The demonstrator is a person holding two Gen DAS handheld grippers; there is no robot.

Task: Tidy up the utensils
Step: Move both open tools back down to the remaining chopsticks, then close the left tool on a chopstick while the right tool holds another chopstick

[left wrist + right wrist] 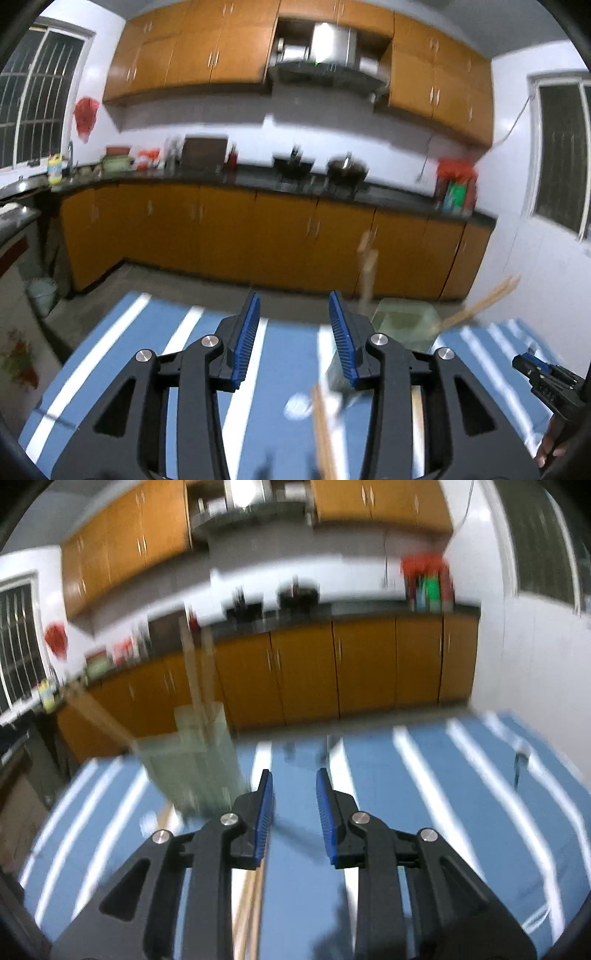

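Note:
A clear, green-tinted holder [402, 325] stands on the blue-and-white striped tablecloth [122, 332], with wooden chopsticks [367, 273] sticking up out of it. More wooden chopsticks [325, 432] lie on the cloth beside a blurred pale utensil [299, 406]. My left gripper [294, 299] is open and empty, just left of the holder. My right gripper [293, 775] is open too, with the holder [195, 768] to its upper left. Loose chopsticks [251, 904] lie under its left finger. The right gripper's tip [521, 363] shows at the right edge of the left wrist view.
Orange kitchen cabinets [229, 236] and a dark counter [388, 192] with pots run along the far wall, beyond a strip of floor. A small blurred metal object [521, 757] lies on the cloth at the far right. A bin [42, 295] stands on the floor at left.

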